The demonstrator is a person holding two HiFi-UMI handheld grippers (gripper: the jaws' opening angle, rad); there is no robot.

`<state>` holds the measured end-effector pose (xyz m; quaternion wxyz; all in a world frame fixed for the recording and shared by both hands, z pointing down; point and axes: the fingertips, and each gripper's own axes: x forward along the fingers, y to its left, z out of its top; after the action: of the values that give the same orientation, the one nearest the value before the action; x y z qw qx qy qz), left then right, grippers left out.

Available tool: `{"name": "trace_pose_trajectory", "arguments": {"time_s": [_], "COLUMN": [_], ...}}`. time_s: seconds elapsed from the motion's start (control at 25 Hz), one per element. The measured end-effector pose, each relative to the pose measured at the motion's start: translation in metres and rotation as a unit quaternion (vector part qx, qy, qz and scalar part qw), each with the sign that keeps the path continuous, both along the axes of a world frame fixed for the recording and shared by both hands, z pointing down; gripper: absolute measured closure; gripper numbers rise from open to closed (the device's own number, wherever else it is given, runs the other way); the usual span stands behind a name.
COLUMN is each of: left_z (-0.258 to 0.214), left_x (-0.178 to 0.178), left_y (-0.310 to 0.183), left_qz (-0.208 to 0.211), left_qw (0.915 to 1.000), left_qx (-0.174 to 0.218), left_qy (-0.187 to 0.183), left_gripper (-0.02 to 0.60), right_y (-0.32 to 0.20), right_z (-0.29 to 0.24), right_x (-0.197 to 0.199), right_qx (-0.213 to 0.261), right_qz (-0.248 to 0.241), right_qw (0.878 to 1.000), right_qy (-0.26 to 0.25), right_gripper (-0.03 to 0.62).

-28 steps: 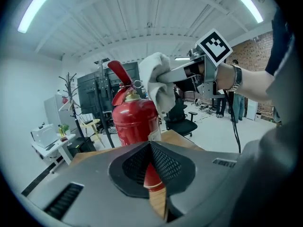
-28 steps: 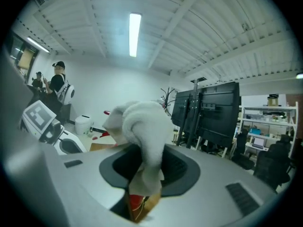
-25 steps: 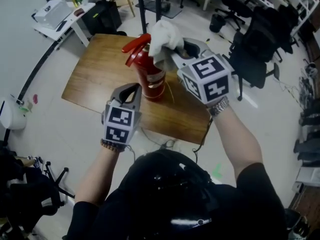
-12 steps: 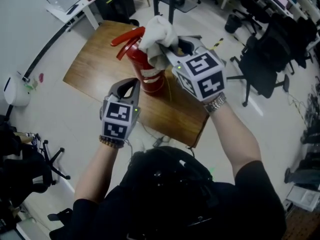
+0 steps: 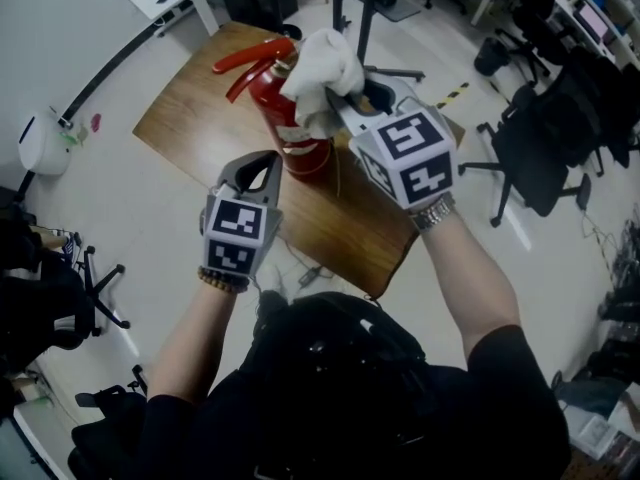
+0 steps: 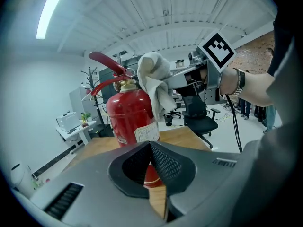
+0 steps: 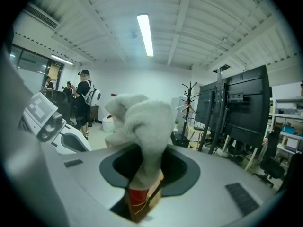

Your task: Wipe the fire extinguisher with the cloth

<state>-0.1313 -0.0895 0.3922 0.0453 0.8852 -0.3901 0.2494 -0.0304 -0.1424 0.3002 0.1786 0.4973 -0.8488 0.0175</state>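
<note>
**Cloth against the extinguisher's top, left hand-held gripper shut and empty**

Head view: the red fire extinguisher (image 5: 293, 128) stands upright on the wooden worktop (image 5: 195, 103), about midway between its side edges, with bare wood all round its base. The right hand-held gripper (image 5: 340, 103) holds the white cloth (image 5: 322, 68) against the cylinder's top, beside the red lever. The left hand-held gripper (image 5: 262, 163) hangs just beside the base, near the worktop's front edge. Open floor lies round the worktop; office chairs (image 5: 540, 148) stand well apart to the right.

Left gripper view: the left hand-held gripper (image 6: 150, 145) has its jaws closed together with nothing between them. The fire extinguisher (image 6: 129, 115) carries a white label (image 6: 147, 134); its print is too small to read. The cloth (image 6: 154, 82) drapes over its upper right side, and the right hand-held gripper (image 6: 199, 77) reaches in behind it.

Right gripper view: the right hand-held gripper (image 7: 142, 181) is clamped on the cloth (image 7: 142, 122), which bunches above the jaws. The extinguisher's red body (image 7: 136, 198) shows below.
</note>
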Motion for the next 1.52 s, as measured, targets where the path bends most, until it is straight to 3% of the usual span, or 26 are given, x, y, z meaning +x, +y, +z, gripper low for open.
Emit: {"name": "trace_pose_trajectory", "arguments": {"time_s": [0.68, 1.24, 1.52], "left_z": [0.003, -0.002, 0.006], "left_x": [-0.011, -0.037, -0.037], "left_y": [0.01, 0.027, 0.029], "left_qz": [-0.012, 0.039, 0.015], "left_qw": [0.9999, 0.9992, 0.9997], "left_qx": [-0.005, -0.005, -0.019], "left_qy": [-0.01, 0.005, 0.003], "left_gripper": [0.583, 0.583, 0.583], "right_y": [0.007, 0.01, 0.011], "right_z": [0.062, 0.119, 0.142], "right_x": [0.008, 0.007, 0.009], "right_qx": [-0.049, -0.099, -0.124], "right_qz": [0.015, 0.096, 0.08], "right_qw": [0.999, 0.989, 0.988], "right_qy": [0.008, 0.047, 0.052], "right_gripper": [0.476, 0.477, 0.477]}}
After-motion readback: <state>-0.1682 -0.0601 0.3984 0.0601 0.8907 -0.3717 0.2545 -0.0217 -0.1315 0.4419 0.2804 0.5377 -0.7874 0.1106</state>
